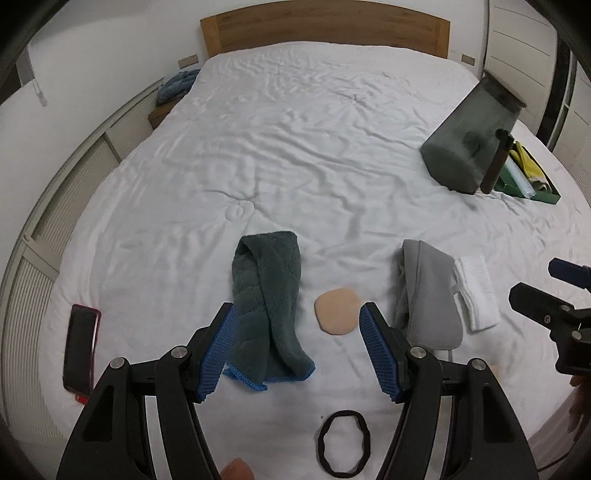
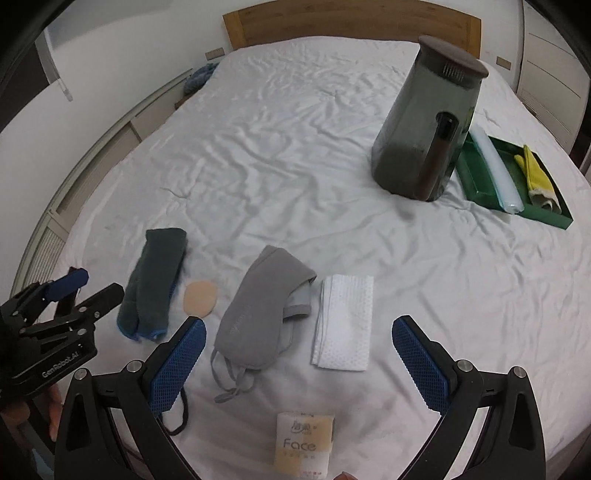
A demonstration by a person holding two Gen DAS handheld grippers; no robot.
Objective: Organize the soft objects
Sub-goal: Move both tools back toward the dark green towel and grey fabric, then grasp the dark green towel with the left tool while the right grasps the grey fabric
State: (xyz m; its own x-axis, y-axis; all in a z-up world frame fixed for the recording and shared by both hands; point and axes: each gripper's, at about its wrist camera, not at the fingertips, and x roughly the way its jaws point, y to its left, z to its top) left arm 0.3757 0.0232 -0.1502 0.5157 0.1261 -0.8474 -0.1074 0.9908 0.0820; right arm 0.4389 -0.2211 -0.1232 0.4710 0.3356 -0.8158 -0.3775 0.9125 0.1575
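Note:
On the white bed lie a folded dark green towel [image 1: 267, 302] [image 2: 153, 282], a round beige pad [image 1: 338, 310] [image 2: 200, 298], a grey eye mask [image 1: 428, 295] [image 2: 260, 314], a folded white cloth [image 1: 476, 291] [image 2: 345, 321], a black hair band [image 1: 343, 445] and a tissue pack marked "Face" [image 2: 303, 445]. My left gripper [image 1: 297, 317] is open and empty, its fingers either side of the towel's near end and the pad. My right gripper [image 2: 299, 328] is open and empty above the eye mask and white cloth.
A dark grey lidded bin [image 2: 424, 122] [image 1: 469, 144] stands on the bed at right, beside a green tray [image 2: 476, 177] [image 1: 546, 197] with a yellow cloth and a clear roll. A phone [image 1: 79, 345] lies at left. A wooden headboard [image 1: 325, 26] is at the far end.

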